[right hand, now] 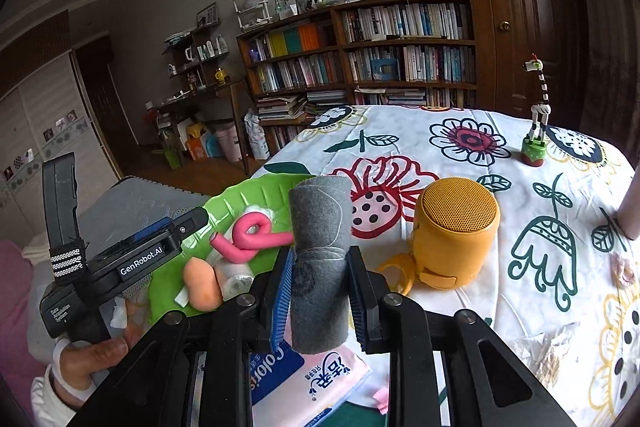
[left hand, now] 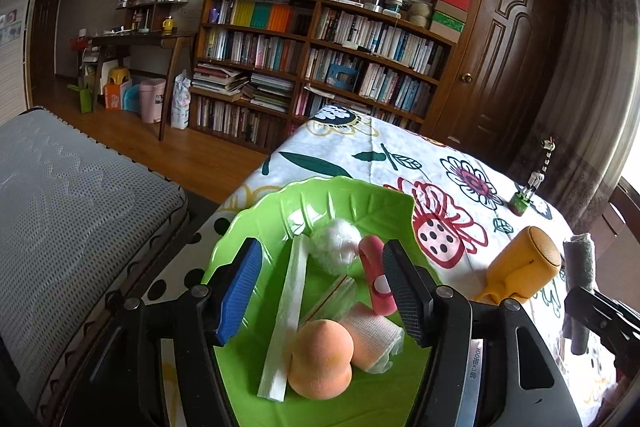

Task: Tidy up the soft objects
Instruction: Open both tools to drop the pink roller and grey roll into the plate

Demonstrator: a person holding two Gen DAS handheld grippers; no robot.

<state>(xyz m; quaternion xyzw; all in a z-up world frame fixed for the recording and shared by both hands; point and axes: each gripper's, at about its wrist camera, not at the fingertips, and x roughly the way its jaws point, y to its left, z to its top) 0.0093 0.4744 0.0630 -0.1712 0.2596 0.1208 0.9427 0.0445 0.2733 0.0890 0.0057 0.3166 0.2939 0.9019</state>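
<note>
Floral tablecloth lies bare beyond the plate. Left gripper hangs spread over the sponge on it; right gripper clamps a felt roll upright beside its edge, near the speaker.

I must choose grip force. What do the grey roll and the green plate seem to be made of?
Grey roll: probably felt; matte, fuzzy surface, with a visible wrap seam. It stands upright, clamped between the right gripper jaws.
Green plate: probably hard plastic; glossy, with moulded leaf veins catching light.
</note>
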